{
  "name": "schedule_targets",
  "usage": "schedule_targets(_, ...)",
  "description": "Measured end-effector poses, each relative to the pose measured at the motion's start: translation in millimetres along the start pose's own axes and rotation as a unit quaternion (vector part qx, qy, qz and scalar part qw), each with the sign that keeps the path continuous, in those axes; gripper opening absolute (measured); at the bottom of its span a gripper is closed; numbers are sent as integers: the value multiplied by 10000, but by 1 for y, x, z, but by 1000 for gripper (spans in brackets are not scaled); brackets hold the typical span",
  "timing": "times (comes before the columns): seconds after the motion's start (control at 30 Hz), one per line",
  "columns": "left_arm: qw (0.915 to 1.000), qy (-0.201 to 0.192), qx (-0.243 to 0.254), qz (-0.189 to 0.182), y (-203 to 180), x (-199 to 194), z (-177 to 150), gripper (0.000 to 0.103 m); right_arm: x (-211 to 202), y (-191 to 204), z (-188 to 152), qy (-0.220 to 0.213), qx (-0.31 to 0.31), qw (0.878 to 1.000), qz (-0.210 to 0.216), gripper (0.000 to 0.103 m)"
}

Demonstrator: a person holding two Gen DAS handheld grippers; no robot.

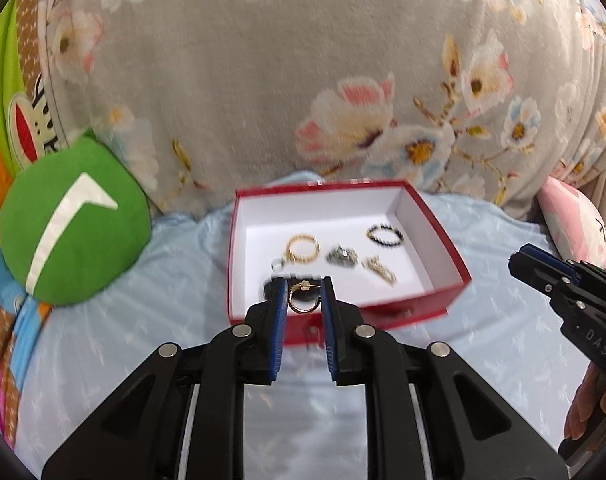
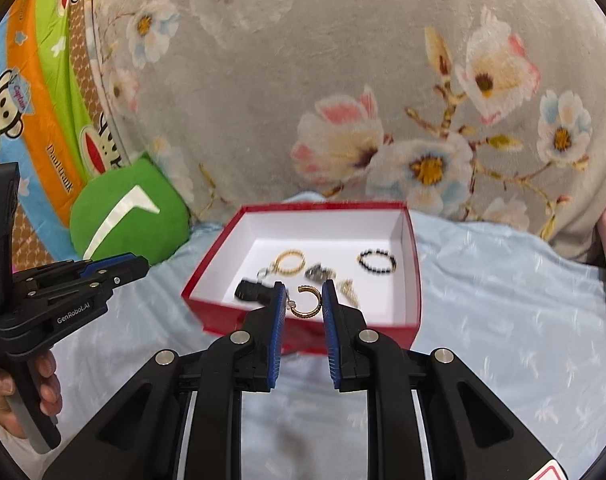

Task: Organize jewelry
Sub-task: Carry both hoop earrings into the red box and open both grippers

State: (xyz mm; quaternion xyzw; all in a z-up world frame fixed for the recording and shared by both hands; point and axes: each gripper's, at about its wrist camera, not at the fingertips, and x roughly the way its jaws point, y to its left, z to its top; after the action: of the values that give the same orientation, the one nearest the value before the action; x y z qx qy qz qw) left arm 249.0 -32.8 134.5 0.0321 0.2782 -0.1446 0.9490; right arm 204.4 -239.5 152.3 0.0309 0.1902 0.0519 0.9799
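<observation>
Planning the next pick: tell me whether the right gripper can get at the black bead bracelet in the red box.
Probably yes. The black bead bracelet lies alone at the open red box's far right, nothing over it. The right gripper is open and would only need to clear the near wall.

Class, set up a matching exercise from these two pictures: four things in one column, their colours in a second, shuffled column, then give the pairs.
Things:
1. box
2. bead bracelet
3. cushion
4. hoop earring

Colours:
A. gold
B. green with a white mark
C. red outside, white inside
D. black

Pairs: 1-C, 2-D, 3-B, 4-A
</observation>
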Motion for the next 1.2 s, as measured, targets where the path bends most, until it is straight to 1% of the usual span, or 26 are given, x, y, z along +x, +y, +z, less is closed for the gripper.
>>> schedule_targets(0.2,9997,-197,24,169,7,36,51,16,40,-14,47,-14,56,10000,64,17)
schedule_targets(0.3,9997,-213,-64,112,12,55,69,16,65,-19,67,19,143,9998,107,17)
schedule_targets(0.47,9995,-165,-95,240,18,101,91,16,111,-27,87,156,245,9995,103,17)
schedule_targets(0.6,9996,24,-110,275,19,136,97,16,148,-35,92,355,318,9988,89,17)
schedule_targets(0.73,9992,189,-68,336,19,171,97,16,180,-39,91,545,274,9981,-23,17)
schedule_targets(0.87,9986,343,-61,386,20,197,97,16,205,-43,89,671,230,9974,-90,17)
schedule_targets(1.2,9972,577,-39,476,17,242,87,16,257,-47,78,997,202,9947,-179,17)
